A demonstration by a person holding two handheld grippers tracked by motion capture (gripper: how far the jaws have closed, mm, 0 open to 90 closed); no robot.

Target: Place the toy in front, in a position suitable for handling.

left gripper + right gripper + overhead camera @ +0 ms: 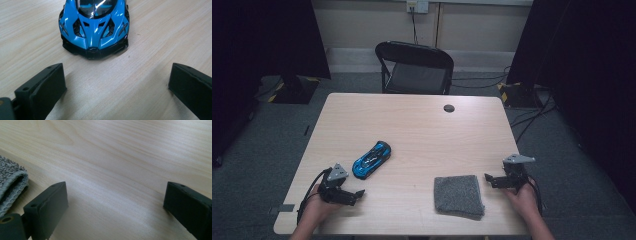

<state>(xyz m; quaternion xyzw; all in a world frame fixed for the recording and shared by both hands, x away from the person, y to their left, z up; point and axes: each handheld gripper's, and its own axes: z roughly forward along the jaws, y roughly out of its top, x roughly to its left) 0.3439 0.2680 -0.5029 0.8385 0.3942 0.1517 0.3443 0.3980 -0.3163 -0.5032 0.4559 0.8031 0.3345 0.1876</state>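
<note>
Half of blue toy car cut off, left hand-held gripper view.

A glossy blue toy sports car with black trim sat nose-on toward the left gripper, just beyond its two black jaws, which stood wide apart over the pale wooden table.

Both forearms enter from the near edge. The left black two-jaw gripper and the right black two-jaw gripper sit low, jaws spread wide.
</note>
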